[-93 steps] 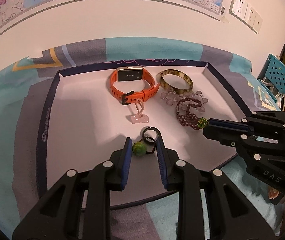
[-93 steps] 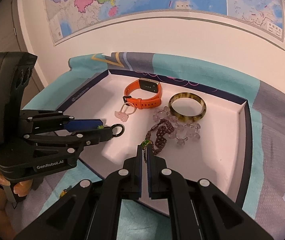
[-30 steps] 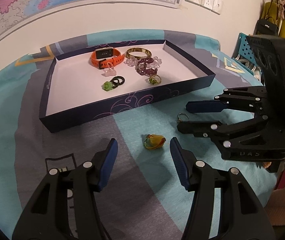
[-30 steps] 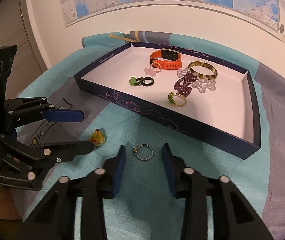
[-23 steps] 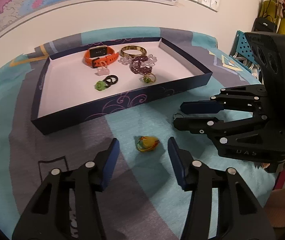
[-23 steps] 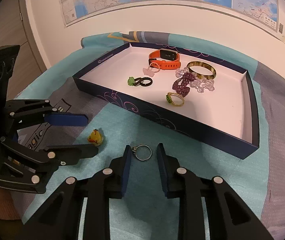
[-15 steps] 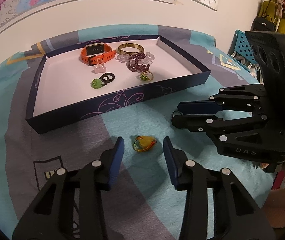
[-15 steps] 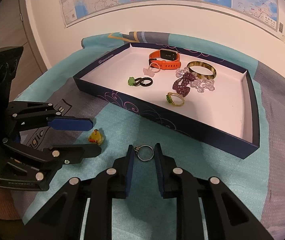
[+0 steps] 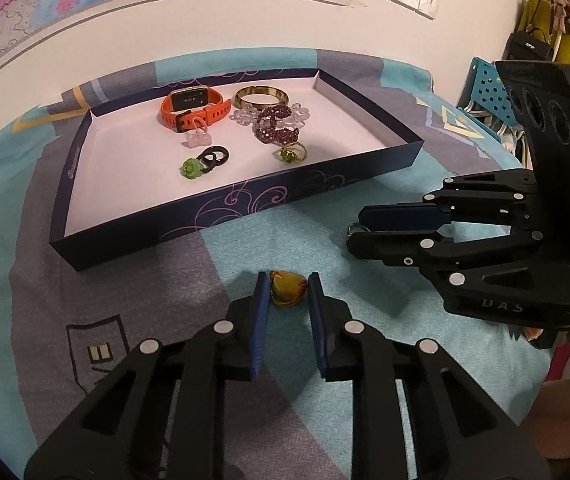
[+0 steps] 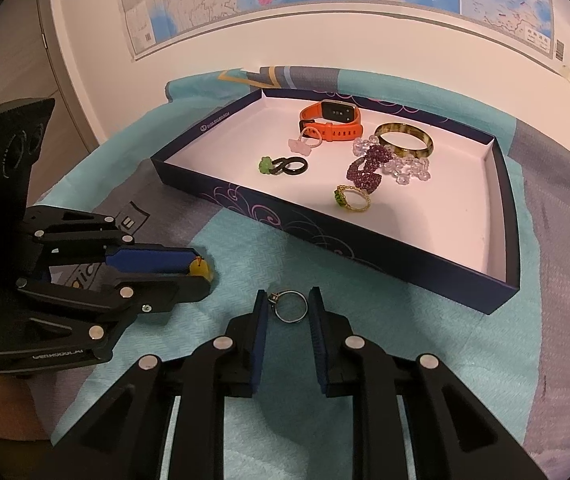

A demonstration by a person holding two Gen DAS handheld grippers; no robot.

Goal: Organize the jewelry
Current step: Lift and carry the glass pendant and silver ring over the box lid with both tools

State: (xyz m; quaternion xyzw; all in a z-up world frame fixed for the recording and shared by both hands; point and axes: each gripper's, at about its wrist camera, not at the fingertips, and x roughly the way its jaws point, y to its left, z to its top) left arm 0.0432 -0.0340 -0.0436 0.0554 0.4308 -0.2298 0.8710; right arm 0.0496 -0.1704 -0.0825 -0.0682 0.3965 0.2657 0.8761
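Observation:
A yellow-orange ring [image 9: 287, 288] lies on the patterned cloth in front of the dark blue tray [image 9: 245, 208]. My left gripper [image 9: 287, 292] straddles it, its blue pads close on both sides, jaws nearly closed. A thin silver ring [image 10: 289, 306] lies on the cloth between the pads of my right gripper [image 10: 288, 307], which is narrowly open around it. The tray [image 10: 365, 256] holds an orange watch [image 10: 331, 122], a bangle [image 10: 404, 141], purple beads [image 10: 367, 172], clear beads, a green-stone gold ring [image 10: 351, 198] and a green-flower black ring [image 10: 285, 166].
A wall with a map stands behind the tray. The left gripper body [image 10: 45, 280] sits left of the silver ring; the right gripper body [image 9: 505, 248] sits right of the yellow ring. A blue crate [image 9: 489, 96] and hanging bags are at far right.
Both grippers left the tray and came down to the cloth in front of it. Each has closed its jaws steadily around a ring over the last second.

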